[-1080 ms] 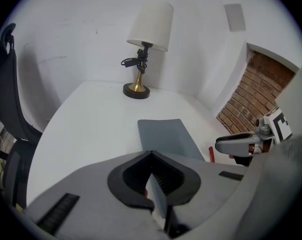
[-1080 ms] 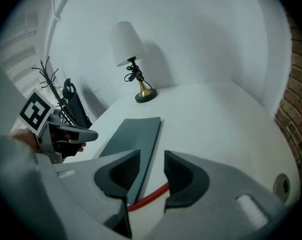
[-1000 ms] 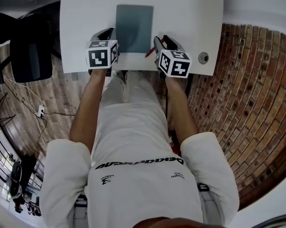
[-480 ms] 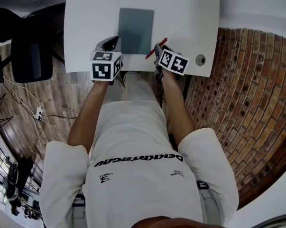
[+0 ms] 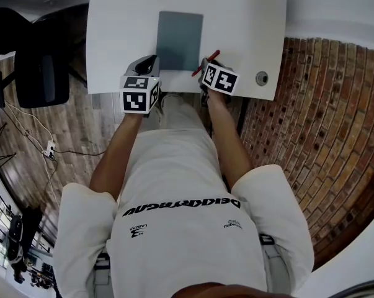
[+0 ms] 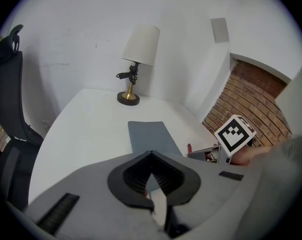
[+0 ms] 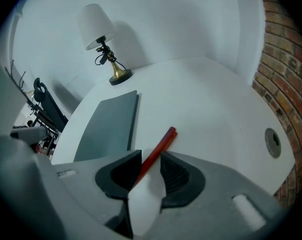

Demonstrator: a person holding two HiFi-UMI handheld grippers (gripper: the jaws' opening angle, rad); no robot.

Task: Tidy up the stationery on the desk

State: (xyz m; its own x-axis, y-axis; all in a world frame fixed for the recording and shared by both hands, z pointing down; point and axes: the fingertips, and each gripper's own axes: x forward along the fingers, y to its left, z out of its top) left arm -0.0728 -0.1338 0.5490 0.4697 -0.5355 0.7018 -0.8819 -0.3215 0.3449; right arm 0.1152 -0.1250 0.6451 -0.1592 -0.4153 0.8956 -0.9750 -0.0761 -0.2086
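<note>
Right gripper (image 7: pixel 149 158) turned, clasping one red pen (image 7: pixel 163 140), one grey pad (image 5: pixel 180 40)

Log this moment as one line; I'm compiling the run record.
left gripper: fingers together, empty | right gripper: fingers closed on red pen, pen angled across them | grey pad: flat on white desk

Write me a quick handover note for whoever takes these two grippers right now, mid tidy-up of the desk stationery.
Left gripper: jaws together, nothing in them, at the desk's near edge left of the grey mat.
Right gripper: closed on the red pen, which sticks out forward at a slant, just right of the mat.
Desk: otherwise only the lamp at the far edge.
Done: pen picked up.
Left: put the pen away. No holder or tray is in view, so find its place first.
</note>
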